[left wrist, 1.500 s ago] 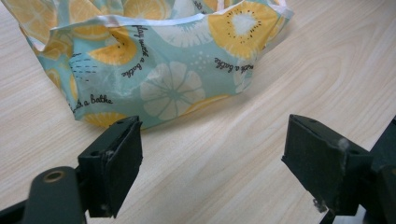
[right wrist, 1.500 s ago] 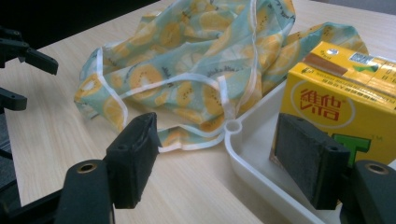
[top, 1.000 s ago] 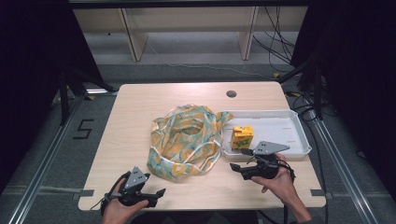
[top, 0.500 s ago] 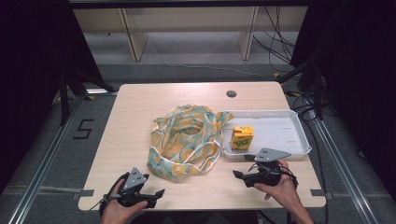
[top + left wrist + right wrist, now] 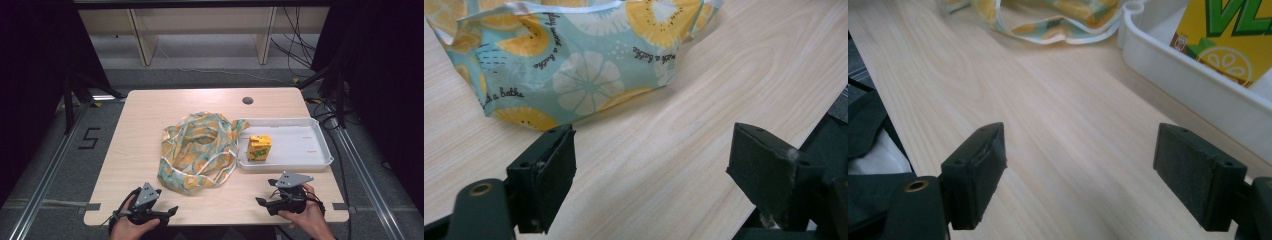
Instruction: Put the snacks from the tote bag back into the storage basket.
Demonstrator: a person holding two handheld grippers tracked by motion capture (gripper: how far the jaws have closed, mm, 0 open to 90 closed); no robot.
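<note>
Both claws are held parted and empty at the table's near edge: the left gripper [image 5: 167,212] just short of a crumpled citrus-print fabric bag [image 5: 200,150], the right gripper [image 5: 265,202] before a shallow white plastic tray [image 5: 320,145] holding a yellow juice carton [image 5: 260,148]. A first approach appears pending; bare light wooden tabletop [image 5: 145,115] is left ahead for a forward reach.

Bare tabletop [image 5: 145,130] lies open along the left third of the high view and across the lower edge between the left gripper [image 5: 170,211] and right gripper [image 5: 261,202]. Centre frame is blocked by the crumpled cloth bag [image 5: 200,150]. At right, the white tray [image 5: 300,162] holding a yellow carton [image 5: 260,148] obstructs passage.
</note>
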